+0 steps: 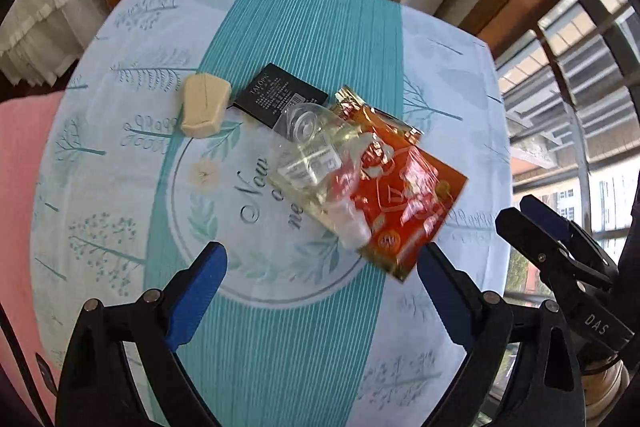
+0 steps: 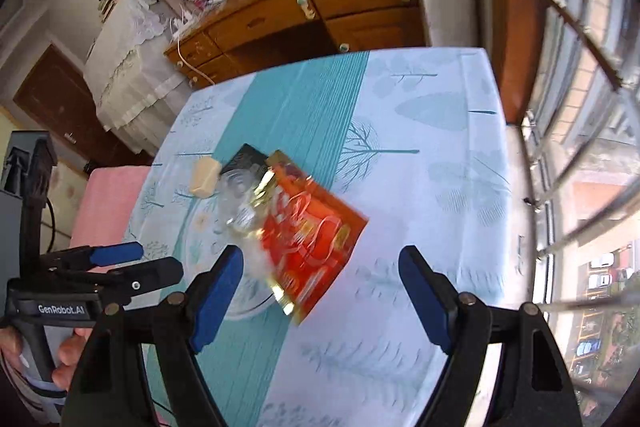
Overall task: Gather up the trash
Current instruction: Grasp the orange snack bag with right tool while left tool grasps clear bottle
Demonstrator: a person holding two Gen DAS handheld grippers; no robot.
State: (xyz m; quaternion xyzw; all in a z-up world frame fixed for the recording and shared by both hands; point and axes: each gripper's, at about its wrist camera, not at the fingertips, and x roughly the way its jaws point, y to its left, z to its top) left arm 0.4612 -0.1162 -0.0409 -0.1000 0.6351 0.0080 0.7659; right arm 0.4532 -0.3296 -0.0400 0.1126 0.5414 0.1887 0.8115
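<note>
Both views are bright with daylight from the windows on the right — the panes look washed out and overexposed. The tablecloth is evenly lit, with only soft, faint shadows. The clear plastic wrapper shows small glints. The right wrist view is smeared by motion blur; the left is sharper. Fisheye distortion bends straight edges, and black vignetting fills the corners.

Red wrapper under clear bottle
</note>
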